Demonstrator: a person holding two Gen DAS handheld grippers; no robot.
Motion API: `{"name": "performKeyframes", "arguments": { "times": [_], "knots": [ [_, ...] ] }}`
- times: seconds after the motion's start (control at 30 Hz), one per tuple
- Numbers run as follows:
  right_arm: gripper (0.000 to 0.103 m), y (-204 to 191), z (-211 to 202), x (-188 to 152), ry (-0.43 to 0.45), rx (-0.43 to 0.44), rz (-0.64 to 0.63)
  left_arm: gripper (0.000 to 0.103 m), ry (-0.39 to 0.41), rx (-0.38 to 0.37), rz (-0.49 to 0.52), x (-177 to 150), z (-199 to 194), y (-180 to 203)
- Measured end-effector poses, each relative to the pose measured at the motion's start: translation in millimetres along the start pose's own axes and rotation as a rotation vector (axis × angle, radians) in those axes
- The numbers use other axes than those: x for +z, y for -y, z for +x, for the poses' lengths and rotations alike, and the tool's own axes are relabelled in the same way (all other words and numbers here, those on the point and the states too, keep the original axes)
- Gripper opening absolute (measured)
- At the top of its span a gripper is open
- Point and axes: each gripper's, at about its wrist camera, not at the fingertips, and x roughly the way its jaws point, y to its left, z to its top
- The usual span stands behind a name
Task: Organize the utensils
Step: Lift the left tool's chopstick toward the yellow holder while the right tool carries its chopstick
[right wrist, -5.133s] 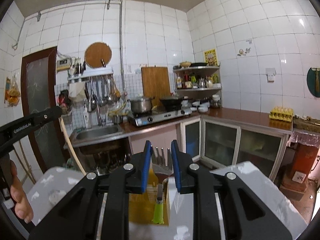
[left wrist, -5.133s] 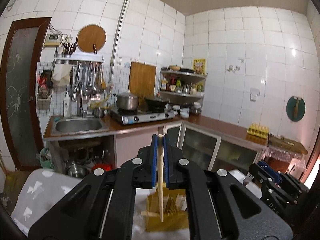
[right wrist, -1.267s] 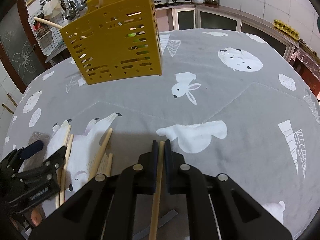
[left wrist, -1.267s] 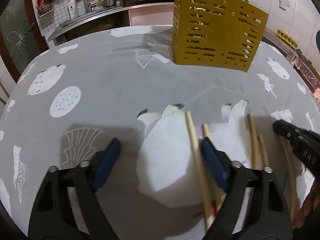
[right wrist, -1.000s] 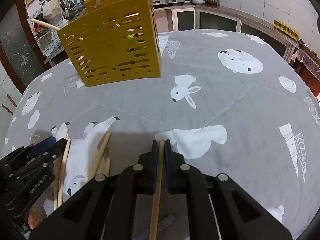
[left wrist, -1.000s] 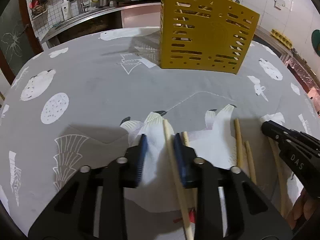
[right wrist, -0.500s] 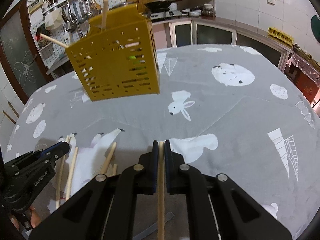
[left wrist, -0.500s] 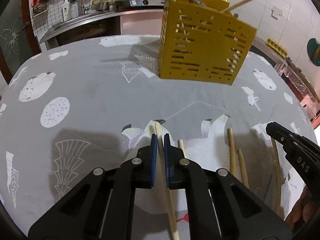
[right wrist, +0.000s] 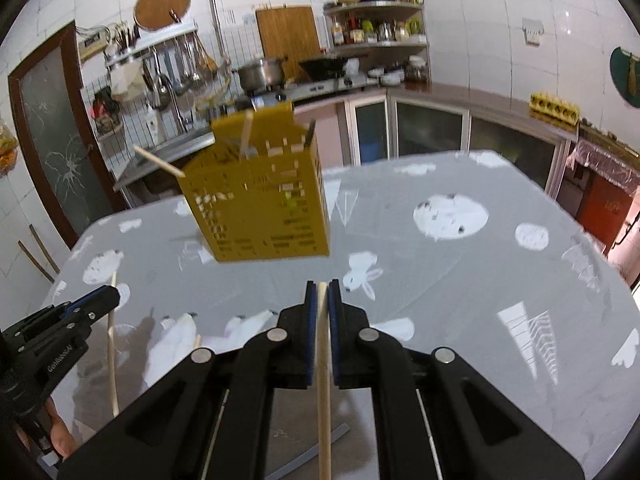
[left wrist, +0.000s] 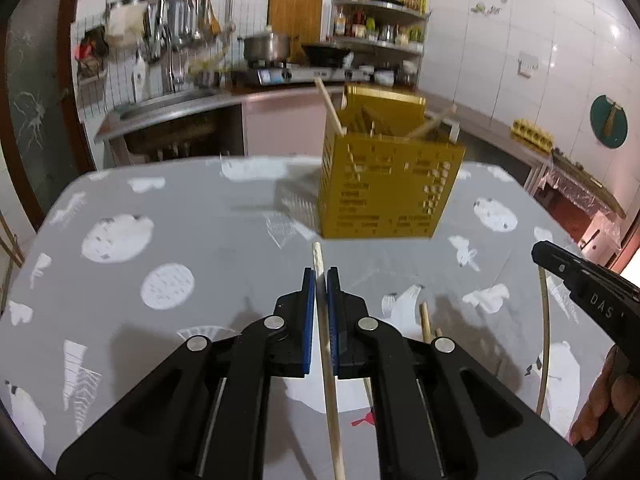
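So both grippers, left [left wrist: 321,280] & right [right wrist: 322,292], are each pinching a chopstick [left wrist: 325,336] above the table, w/ the yellow holder [left wrist: 384,184] just ahead, imo tip them upright b4 dropping in.

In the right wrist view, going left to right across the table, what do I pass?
left gripper with its chopstick → yellow utensil caddy → right gripper with its chopstick → white circle print
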Motion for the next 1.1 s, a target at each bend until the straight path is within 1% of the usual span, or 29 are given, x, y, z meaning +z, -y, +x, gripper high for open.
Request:
{"name": "performKeyframes", "arguments": {
  "times": [0.13, 0.23, 0.33, 0.43, 0.67, 0.77, 0.93, 1.1],
  "knots": [
    [0.006, 2.5, -23.3, 3.0, 0.074, 0.012, 0.006, 0.005, 0.075, 0.004, 0.014, 0.7, -24.8, -2.9],
    [0.006, 3.3, -36.2, 2.2, 0.114, 0.018, 0.014, 0.005, 0.133, 0.005, 0.023, 0.2, -44.2, -6.0],
    [0.006, 1.9, -52.7, -1.0, 0.166, 0.014, 0.002, 0.005, 0.178, 0.015, 0.029, -2.1, -58.5, -8.7],
    [0.006, 0.4, -62.4, -4.6, 0.193, 0.014, -0.004, 0.005, 0.212, 0.027, 0.03, -5.1, -68.8, -11.5],
    [0.006, -6.0, -83.7, -10.1, 0.252, 0.01, -0.025, 0.005, 0.258, 0.042, 0.029, -8.5, -83.5, -14.2],
    [0.006, -7.8, -89.1, -7.7, 0.267, 0.009, -0.029, 0.004, 0.277, 0.036, 0.027, -7.1, -89.8, -15.3],
    [0.006, -11.3, -97.2, 3.2, 0.303, 0.009, -0.037, 0.004, 0.312, 0.019, 0.023, 1.2, -99.1, -14.4],
    [0.006, -16.2, -98.5, 21.8, 0.338, 0.009, -0.048, 0.004, 0.348, 0.018, 0.026, 18.3, -101.4, -13.3]
  ]
}}
